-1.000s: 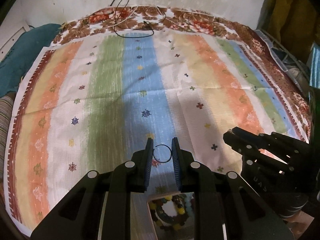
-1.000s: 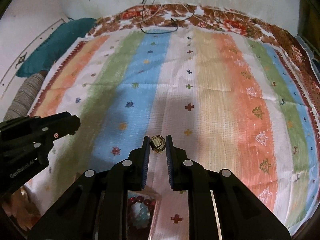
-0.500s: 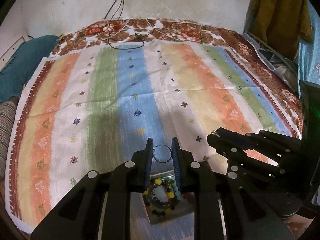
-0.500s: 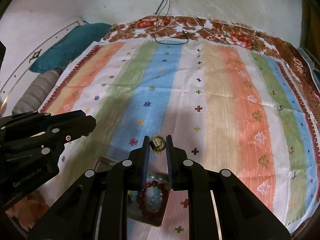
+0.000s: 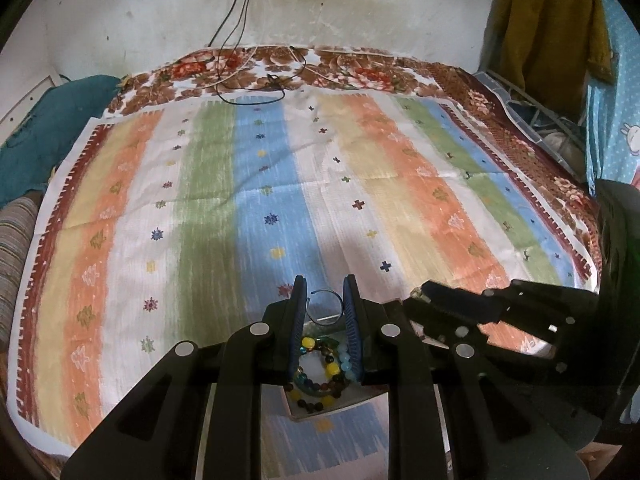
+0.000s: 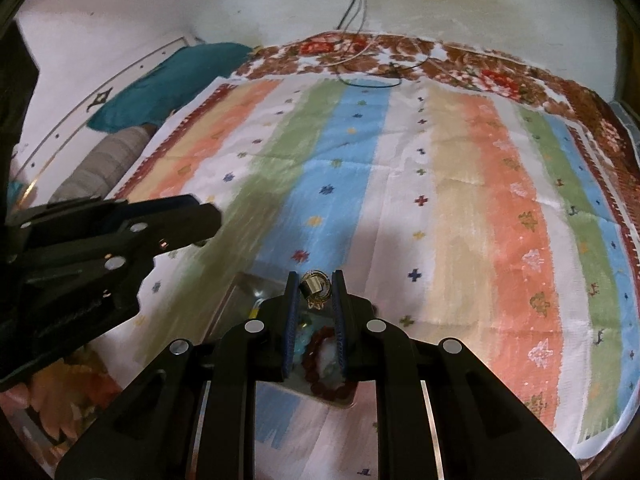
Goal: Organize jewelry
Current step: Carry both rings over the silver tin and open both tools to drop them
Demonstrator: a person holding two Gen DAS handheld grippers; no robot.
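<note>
My left gripper [image 5: 324,298] is shut on a thin dark open bangle [image 5: 325,307] and holds it above a shallow metal tray [image 5: 320,410] with multicoloured bead bracelets [image 5: 320,368]. My right gripper [image 6: 316,286] is shut on a small gold ring with a square top [image 6: 314,286], above the same tray [image 6: 236,300], where a red bead bracelet [image 6: 324,360] lies. The right gripper shows at the right of the left wrist view [image 5: 424,292]. The left gripper shows at the left of the right wrist view [image 6: 208,220].
A striped cloth [image 5: 200,200] covers the bed, over a floral blanket [image 5: 360,68]. Black cables [image 5: 256,88] lie at the far edge by the wall. A teal pillow [image 5: 44,136] and a striped bolster [image 6: 100,164] lie at the left. Clothes [image 5: 548,32] hang at the right.
Both grippers have risen and pulled back with their jewelry still held. The tray with bead bracelets has come into fuller view beneath the fingers. The two grippers are closer together.
</note>
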